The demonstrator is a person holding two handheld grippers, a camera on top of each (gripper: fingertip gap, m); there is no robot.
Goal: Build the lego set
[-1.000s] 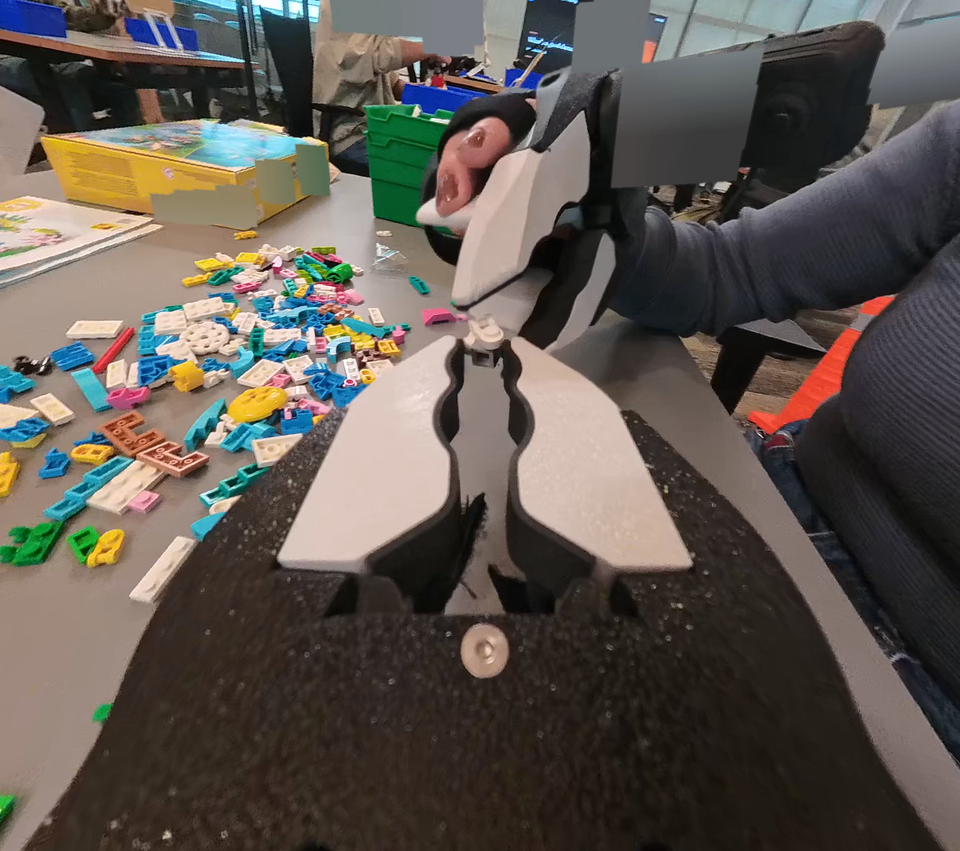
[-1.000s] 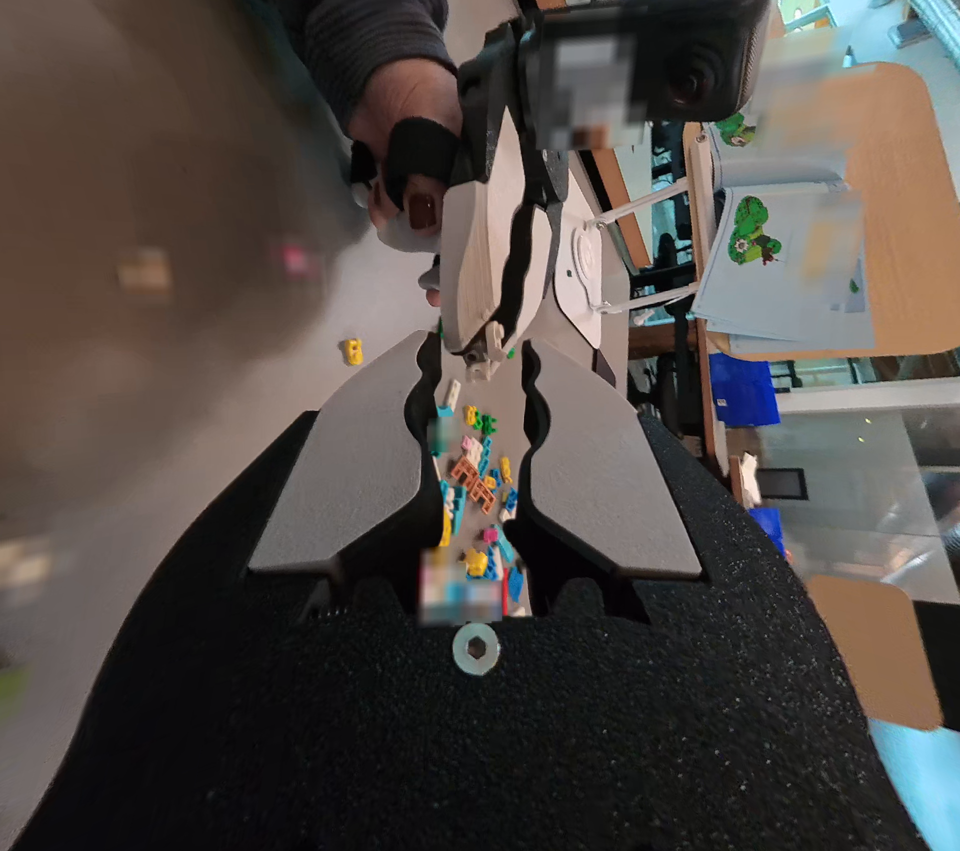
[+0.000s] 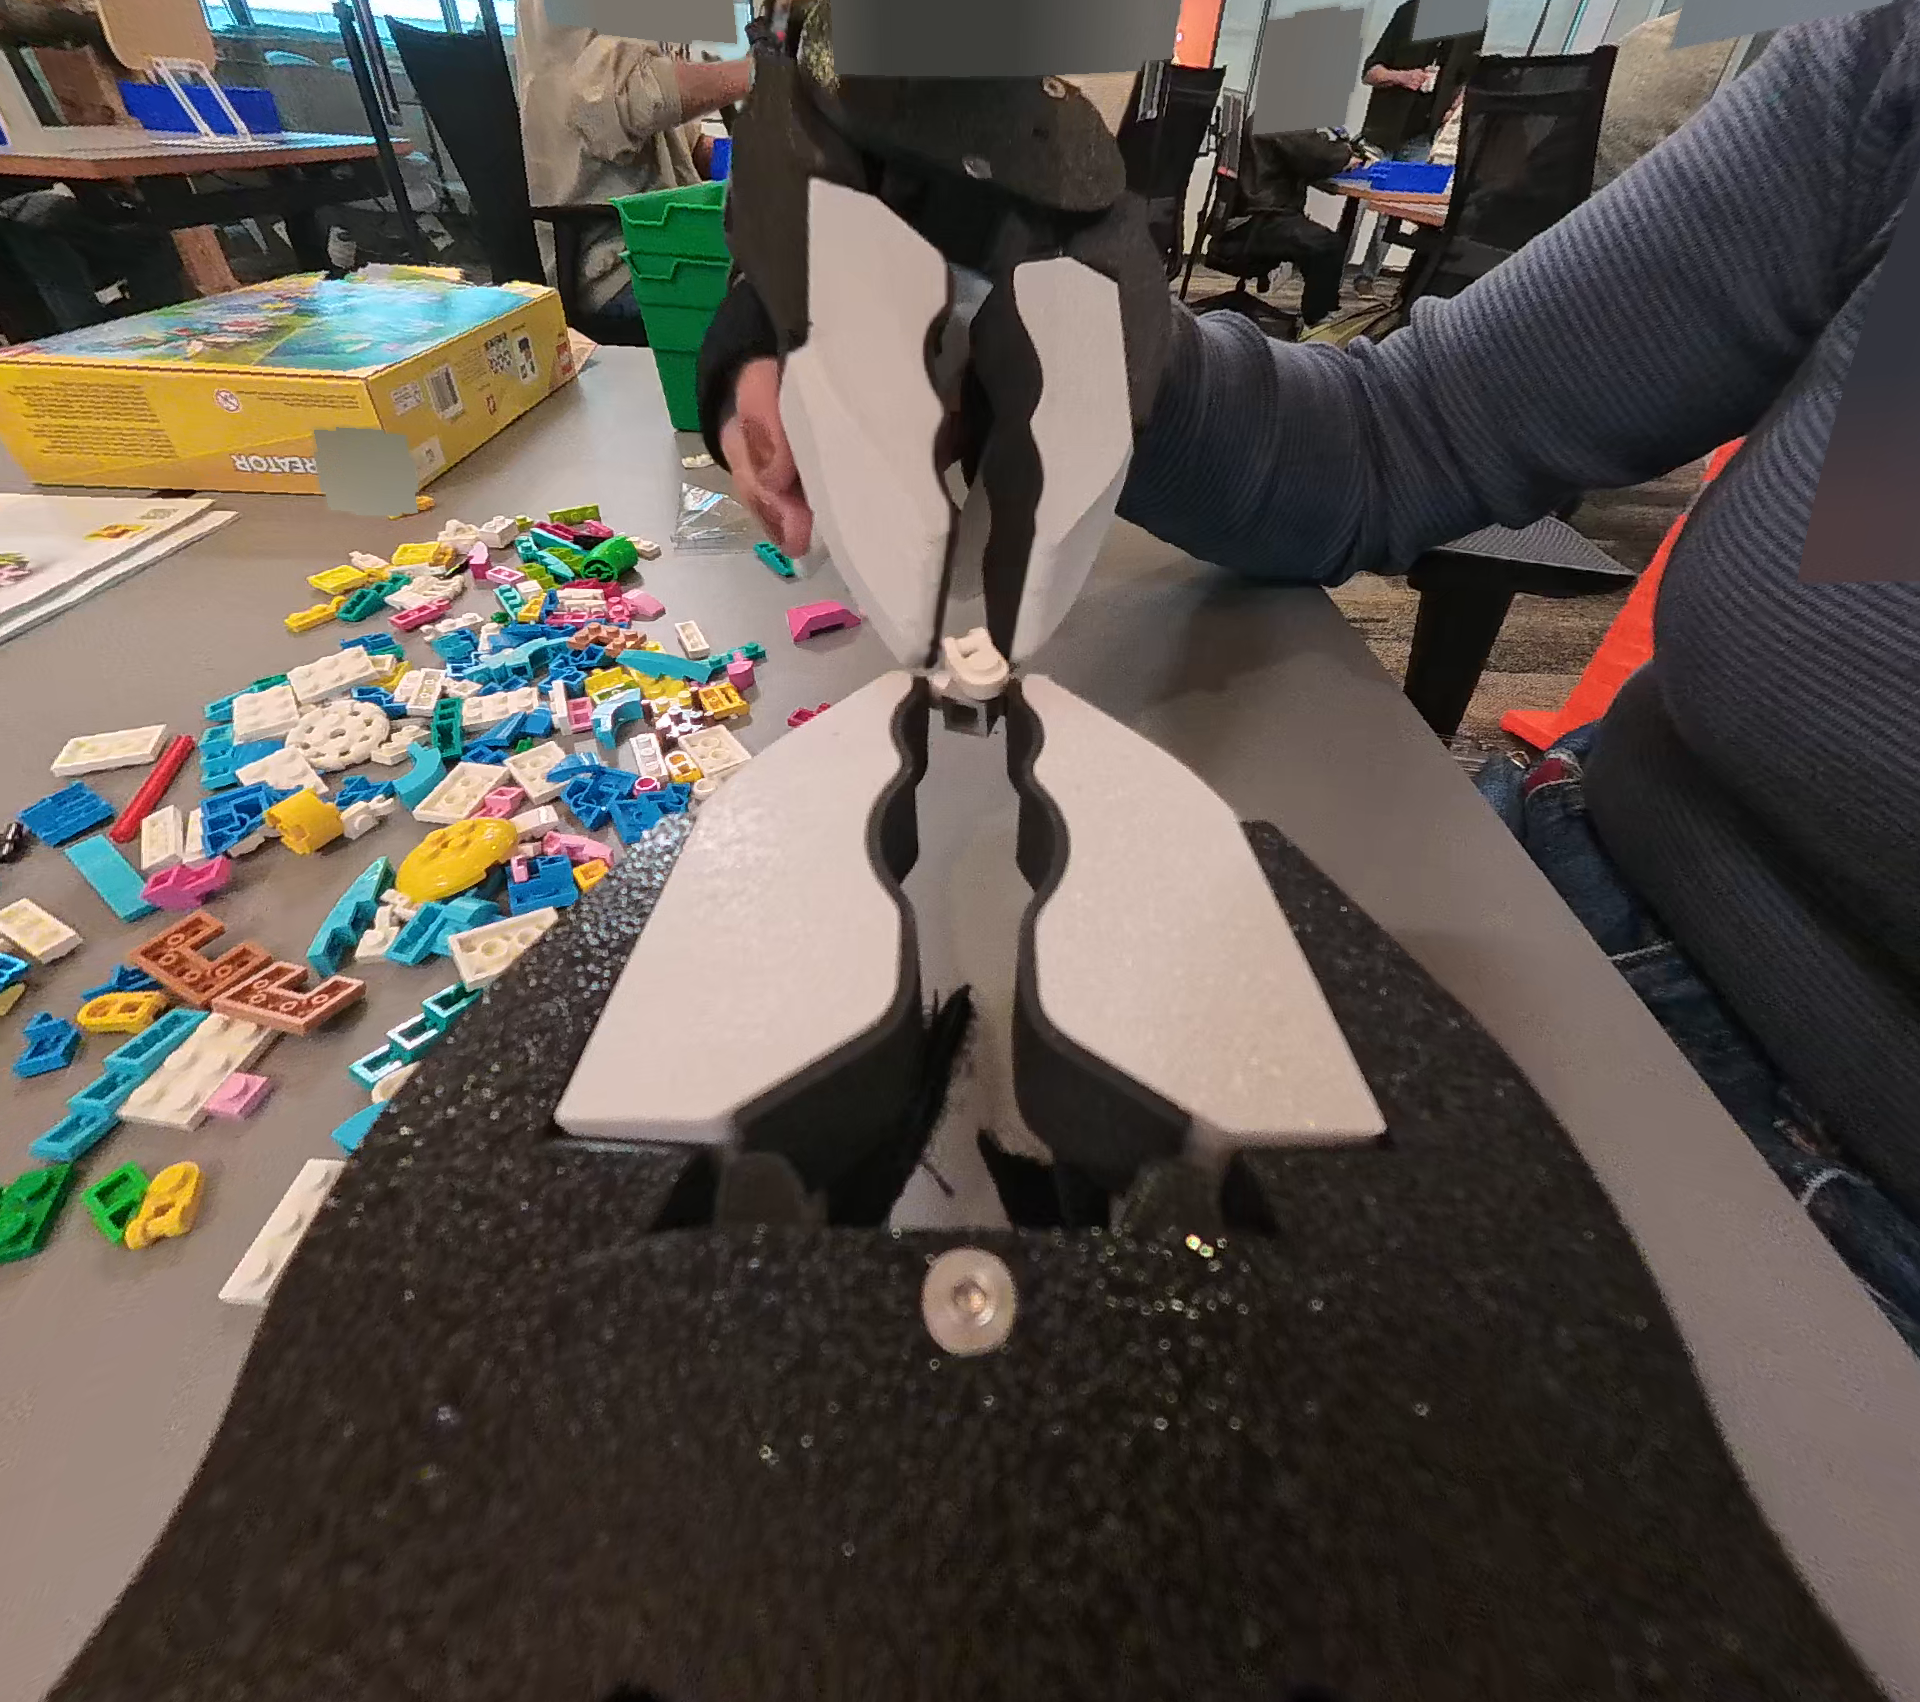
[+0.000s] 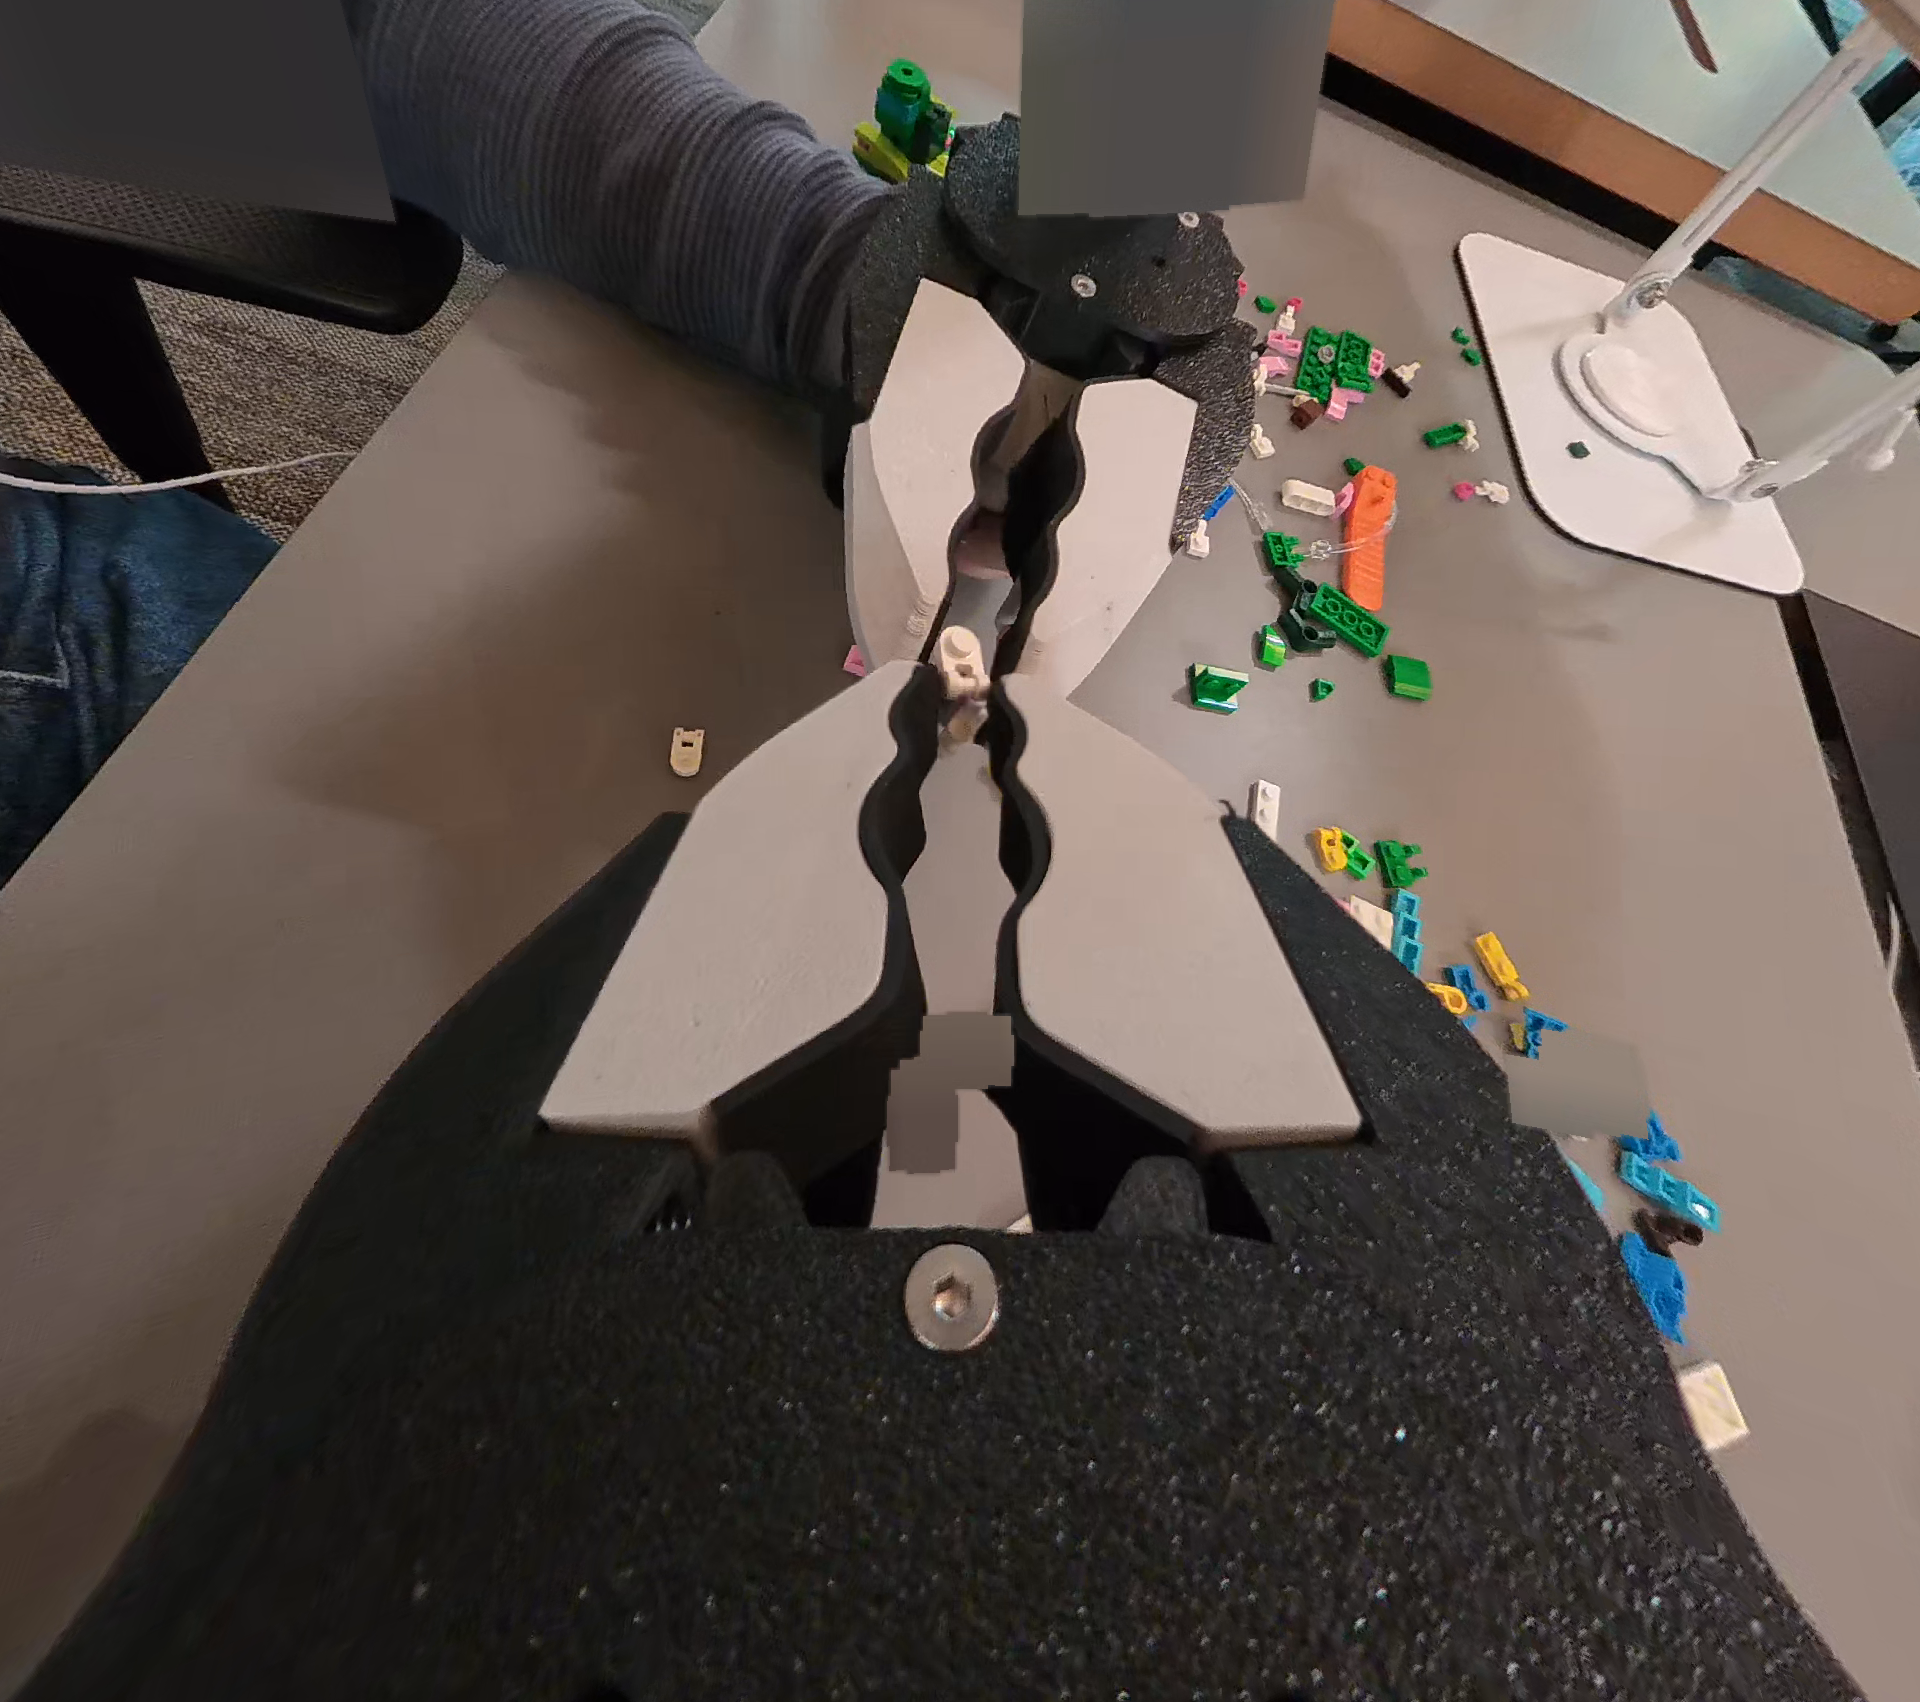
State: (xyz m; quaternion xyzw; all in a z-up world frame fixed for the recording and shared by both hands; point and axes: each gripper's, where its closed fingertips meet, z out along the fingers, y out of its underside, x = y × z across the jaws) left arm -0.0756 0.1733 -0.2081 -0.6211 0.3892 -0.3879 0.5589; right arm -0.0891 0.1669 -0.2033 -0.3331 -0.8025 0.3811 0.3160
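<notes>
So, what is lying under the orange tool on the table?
A clear plastic piece sticks out from beneath the orange tool, beside dark green bricks. How far it runs under the tool is covered.

The two grippers meet tip to tip above the table point(image 3: 1195, 717), with a small piece point(image 3: 971, 665) between their tips. Left of that piece, on the table, lies the spread of loose bricks point(image 3: 416, 769). Behind the bricks rests the set's box point(image 3: 281, 385), with stacked bins point(image 3: 681, 302) beside it.
</notes>
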